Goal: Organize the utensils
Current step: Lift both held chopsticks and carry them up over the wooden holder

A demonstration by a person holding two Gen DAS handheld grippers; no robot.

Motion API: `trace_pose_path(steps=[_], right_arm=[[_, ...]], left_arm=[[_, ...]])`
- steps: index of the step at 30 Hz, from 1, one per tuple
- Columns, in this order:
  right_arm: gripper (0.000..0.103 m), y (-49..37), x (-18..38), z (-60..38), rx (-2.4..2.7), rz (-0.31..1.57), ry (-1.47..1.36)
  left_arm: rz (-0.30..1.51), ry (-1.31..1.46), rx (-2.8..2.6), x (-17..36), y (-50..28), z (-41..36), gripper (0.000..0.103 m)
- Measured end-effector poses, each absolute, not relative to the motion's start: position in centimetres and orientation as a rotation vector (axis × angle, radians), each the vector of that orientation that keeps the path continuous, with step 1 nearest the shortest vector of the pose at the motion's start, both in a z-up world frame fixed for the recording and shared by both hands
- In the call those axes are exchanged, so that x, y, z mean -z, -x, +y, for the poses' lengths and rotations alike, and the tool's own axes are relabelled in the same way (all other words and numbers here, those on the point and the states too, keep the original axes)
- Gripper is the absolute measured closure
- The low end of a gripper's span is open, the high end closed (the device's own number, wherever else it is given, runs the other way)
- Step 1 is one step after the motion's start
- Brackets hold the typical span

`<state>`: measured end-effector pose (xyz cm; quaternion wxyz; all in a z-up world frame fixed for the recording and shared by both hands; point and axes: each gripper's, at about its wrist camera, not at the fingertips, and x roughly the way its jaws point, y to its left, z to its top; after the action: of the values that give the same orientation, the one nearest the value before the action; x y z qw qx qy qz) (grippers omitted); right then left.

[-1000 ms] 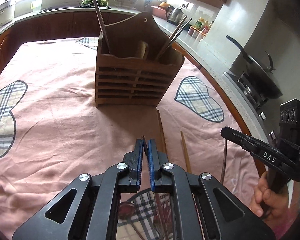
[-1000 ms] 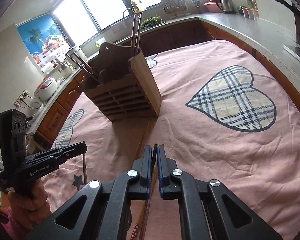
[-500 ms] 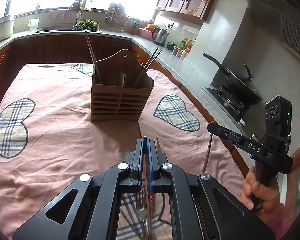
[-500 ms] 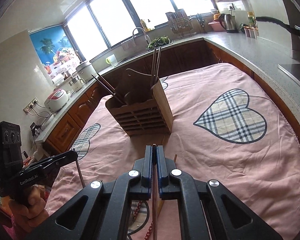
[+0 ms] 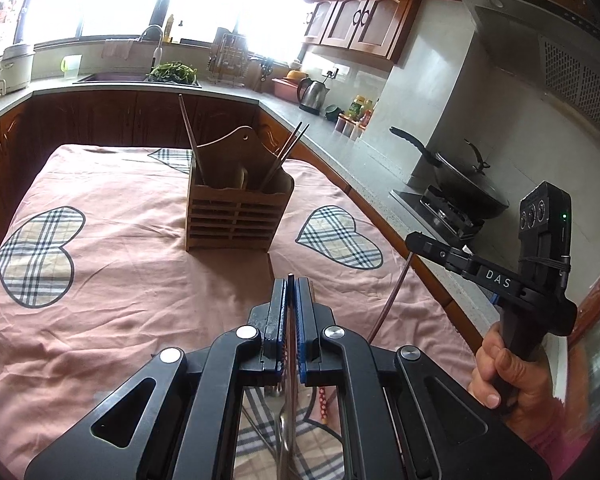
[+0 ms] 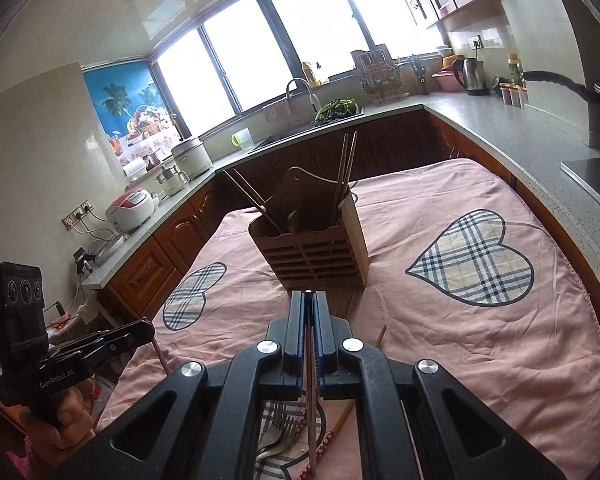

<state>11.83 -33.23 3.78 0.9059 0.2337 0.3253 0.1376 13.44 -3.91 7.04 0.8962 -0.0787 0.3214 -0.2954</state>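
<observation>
Two grippers are closed, each on a thin chopstick. The left gripper (image 5: pixel 291 285) pinches its chopstick (image 5: pixel 288 364) between blue-padded fingers (image 5: pixel 279 312), the tip just showing at the finger ends. The right gripper (image 6: pixel 309 298) clamps a metal-looking chopstick (image 6: pixel 311 396) the same way; in the left wrist view it appears at right, held in a hand (image 5: pixel 512 372), the stick hanging below its fingers. Under the grippers, at the near edge of the cloth-covered counter (image 6: pixel 440 332), lie forks (image 6: pixel 278 428) and a patterned chopstick (image 6: pixel 332 436); a wooden chopstick (image 6: pixel 381 334) lies a little farther in. Toward the middle stands the slatted wooden utensil holder (image 5: pixel 236 216), upright, with chopsticks (image 6: pixel 345 172) leaning out of both end compartments.
</observation>
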Motion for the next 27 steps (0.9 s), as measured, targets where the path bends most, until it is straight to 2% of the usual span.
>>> trace_pose_path(steps=[12,27], right_arm=[[0.099,-11.1,-5.4,-33.1,-0.289,0.618,-0.473],[0.099,-13.1,-7.0,-33.6,-0.274,0.565,-0.469]], left_arm=[[0.562,0.204,0.572,-9.9,-12.2,-1.6,0.100],[0.459,0.253,0.503,-12.8,-15.6,-0.2,0.100]])
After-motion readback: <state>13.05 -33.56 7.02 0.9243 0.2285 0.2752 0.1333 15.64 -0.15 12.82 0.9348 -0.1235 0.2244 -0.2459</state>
